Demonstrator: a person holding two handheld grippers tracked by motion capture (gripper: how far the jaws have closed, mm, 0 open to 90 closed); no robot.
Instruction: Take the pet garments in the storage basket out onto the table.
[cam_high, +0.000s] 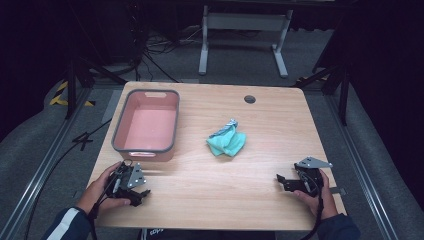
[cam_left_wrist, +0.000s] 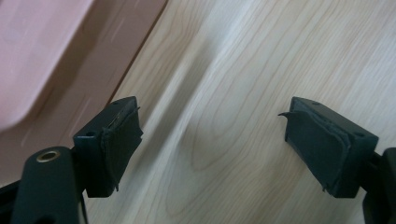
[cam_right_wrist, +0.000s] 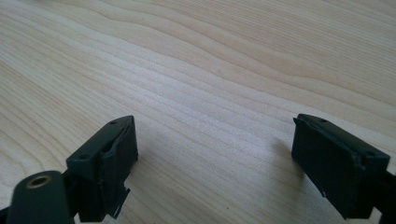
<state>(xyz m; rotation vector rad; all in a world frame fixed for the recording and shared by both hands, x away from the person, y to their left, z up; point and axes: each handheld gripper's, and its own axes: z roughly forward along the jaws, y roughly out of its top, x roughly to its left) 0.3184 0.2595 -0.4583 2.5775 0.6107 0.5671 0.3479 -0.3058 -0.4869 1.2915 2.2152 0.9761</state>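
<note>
Both tools sit low at the near edge of the tabletop (cam_high: 200, 175), and neither has anything in it. The left hand-held gripper (cam_high: 141, 194) lies just in front of the pink bin (cam_high: 120, 127), jaws spread wide and empty; the right hand-held gripper (cam_high: 281, 181) rests at the near right, jaws just as wide, nothing between them.

The thing nearest to both is the teal cloth (cam_high: 227, 142), crumpled in a heap mid-table, well apart from either tool and to the right of the bin. A greyish, patterned bit pokes up at its far end; what that is, I cannot tell.

Handling call: that cloth looks light, soft and floppy, so it should sag and trail once lifted. Nothing fragile about it. Best bet is to pinch a raised fold at the top of the heap, deep enough to catch several layers, since a flat edge would likely slip out.

The high view gives cloth, bin and both hands together. The left gripper view adds the worn pads (cam_left_wrist: 122, 135) and the bin's pink wall (cam_left_wrist: 51, 51) close alongside, somewhat blurred. The right gripper view offers bare wood grain (cam_right_wrist: 210, 70) between its pads (cam_right_wrist: 119, 156).
</note>
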